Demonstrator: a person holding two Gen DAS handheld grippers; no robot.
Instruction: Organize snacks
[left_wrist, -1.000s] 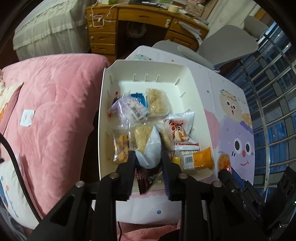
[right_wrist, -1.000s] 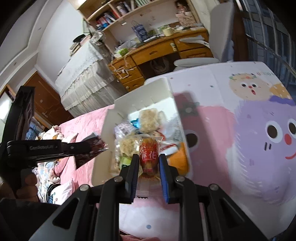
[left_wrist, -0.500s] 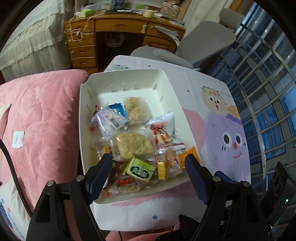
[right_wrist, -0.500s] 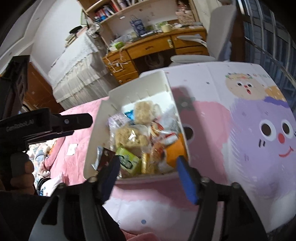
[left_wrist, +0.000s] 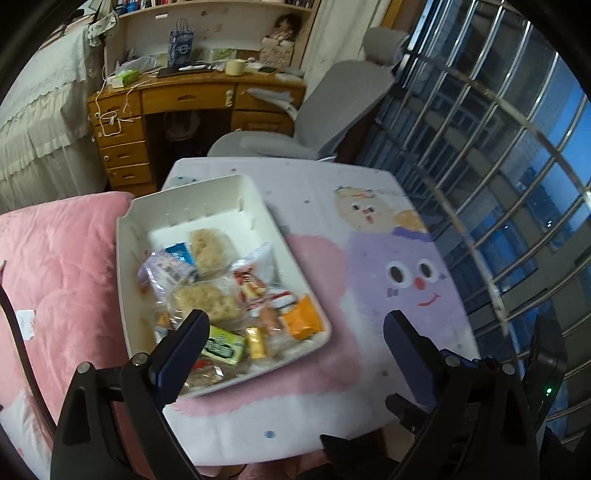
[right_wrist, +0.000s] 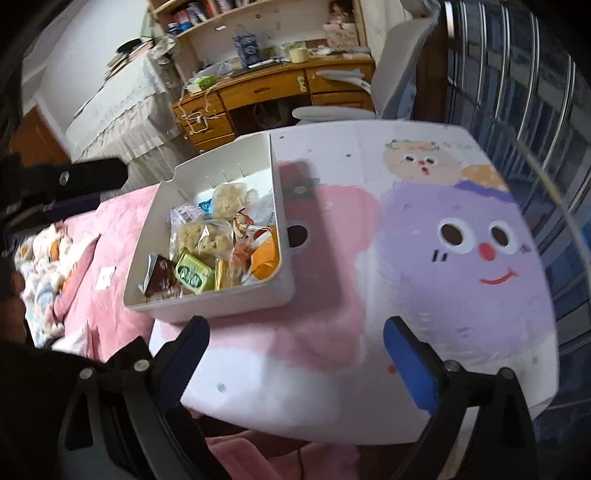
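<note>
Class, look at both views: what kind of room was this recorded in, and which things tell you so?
Most likely a bedroom that doubles as a study: a pink quilt on a bed beside the table, a wooden desk with bookshelves above, and a grey office chair.

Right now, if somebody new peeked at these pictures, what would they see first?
Probably the big purple smiley monster printed on the table cover, grinning at the right. Next, the white tray at the table's left edge beside the pink blanket, piled with snack packets like the green one. Both grippers, left and right, are wide open and hold nothing.
</note>
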